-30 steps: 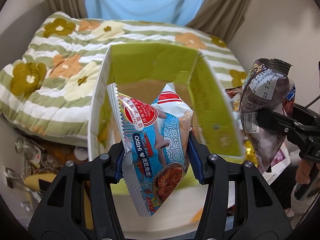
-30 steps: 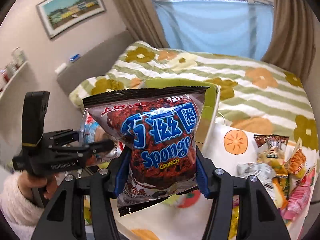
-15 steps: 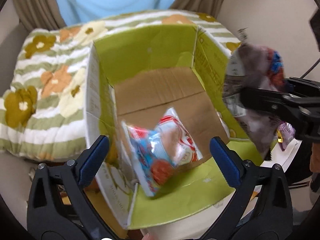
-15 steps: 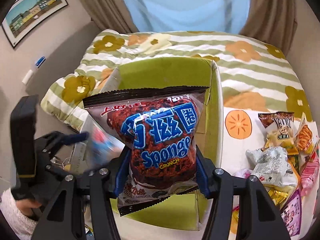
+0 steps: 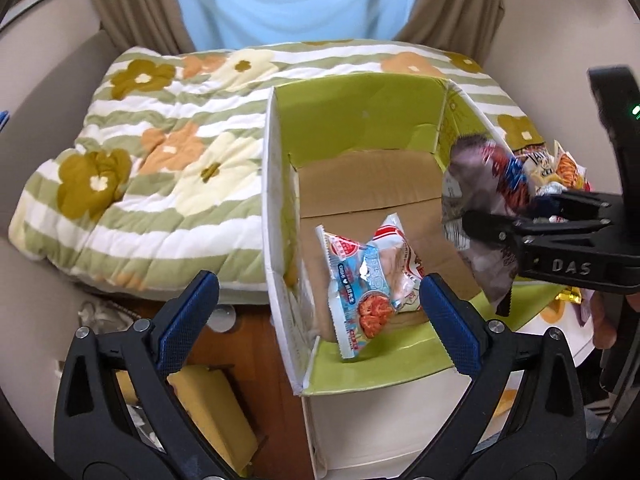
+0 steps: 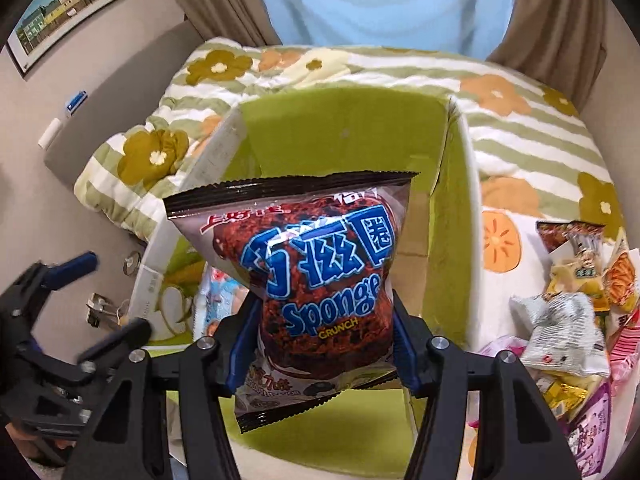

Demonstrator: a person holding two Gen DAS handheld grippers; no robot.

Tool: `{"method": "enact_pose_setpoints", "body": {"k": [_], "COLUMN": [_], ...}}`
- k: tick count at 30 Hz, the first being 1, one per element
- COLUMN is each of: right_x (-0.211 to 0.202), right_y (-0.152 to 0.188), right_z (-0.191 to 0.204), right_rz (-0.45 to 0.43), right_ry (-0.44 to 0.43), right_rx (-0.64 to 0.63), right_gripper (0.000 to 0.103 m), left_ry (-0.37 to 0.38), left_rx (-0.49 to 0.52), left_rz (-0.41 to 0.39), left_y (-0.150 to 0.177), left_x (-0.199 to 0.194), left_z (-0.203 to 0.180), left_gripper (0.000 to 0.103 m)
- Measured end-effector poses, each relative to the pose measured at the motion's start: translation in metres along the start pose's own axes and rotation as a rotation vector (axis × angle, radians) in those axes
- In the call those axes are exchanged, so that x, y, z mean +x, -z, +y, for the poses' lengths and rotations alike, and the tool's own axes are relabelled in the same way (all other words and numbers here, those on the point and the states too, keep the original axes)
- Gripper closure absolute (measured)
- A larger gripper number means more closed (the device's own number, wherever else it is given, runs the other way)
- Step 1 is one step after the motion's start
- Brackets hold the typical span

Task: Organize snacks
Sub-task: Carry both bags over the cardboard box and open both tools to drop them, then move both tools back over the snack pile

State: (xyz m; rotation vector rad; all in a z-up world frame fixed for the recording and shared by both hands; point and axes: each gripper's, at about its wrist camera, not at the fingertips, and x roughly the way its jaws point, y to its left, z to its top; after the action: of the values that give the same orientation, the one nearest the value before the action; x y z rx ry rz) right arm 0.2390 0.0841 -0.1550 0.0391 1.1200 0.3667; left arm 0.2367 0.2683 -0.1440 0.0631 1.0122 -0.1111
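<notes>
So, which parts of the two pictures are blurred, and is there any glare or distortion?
Left wrist view: the dark bag in the right gripper is smeared by motion, a small glare spot sits on the blue packet, and the fisheye bends the green box. Right wrist view: the Sponge Crunch bag is sharp with slight sheen; the left gripper is blurred.

A floral quilt point(image 5: 160, 168) covers the bed beside the box point(image 5: 276, 184).
</notes>
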Motion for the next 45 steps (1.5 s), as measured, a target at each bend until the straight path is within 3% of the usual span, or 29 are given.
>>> {"method": "enact_pose_setpoints", "body": {"k": [6,8,9,10,14,19,33,39,45], "right_x": [0.007,0.006,0.005,0.004,-0.003,-0.008,-0.059,-0.085,-0.113], "right_y": [0.0,0.0,-0.001,0.0,0.009,0.02,0.031,0.046,0.066], "right_z": [0.0,0.001,0.003,0.004,0.005,0.002,0.008,-0.004,-0.045], "right_rz": [0.008,-0.005,-0.01,-0.022,-0.086,-0.091,-0.202,-0.252,-0.281], "right_ry": [0.007,0.001,-0.002,-0.003,0.002,0.0,0.058,0.053,0.056], "right_rx": [-0.022,-0.023,-0.022,-0.023,-0.031,-0.005,0.006,0.017,0.028], "right_gripper": [0.046,0.032,0.011,0.0,0.0,0.0,0.0,0.0,0.0], "left_ry": [0.017,0.009,0.004,0.0,-0.002,0.016,0.047,0.066,0.079], "left_rx": [-0.04,-0.035,-0.031,-0.028,-0.033,-0.036,0.003,0.028,0.037], "left_rz": [-0.013,-0.019,-0.023,-0.024,-0.028,-0.019,-0.109,-0.14,-0.151], "left_y": [-0.003,-0.003,-0.002,-0.001,0.007,0.009,0.011,0.012,0.015], "left_x": [0.003,0.003,0.003,0.003,0.003,0.002,-0.035,-0.054,-0.063], "left_z": [0.005,0.004,0.004,0.003,0.002,0.004,-0.005,-0.035,-0.094], "left_gripper": [0.003,0.003,0.003,0.003,0.003,0.003,0.003,0.003,0.003]}}
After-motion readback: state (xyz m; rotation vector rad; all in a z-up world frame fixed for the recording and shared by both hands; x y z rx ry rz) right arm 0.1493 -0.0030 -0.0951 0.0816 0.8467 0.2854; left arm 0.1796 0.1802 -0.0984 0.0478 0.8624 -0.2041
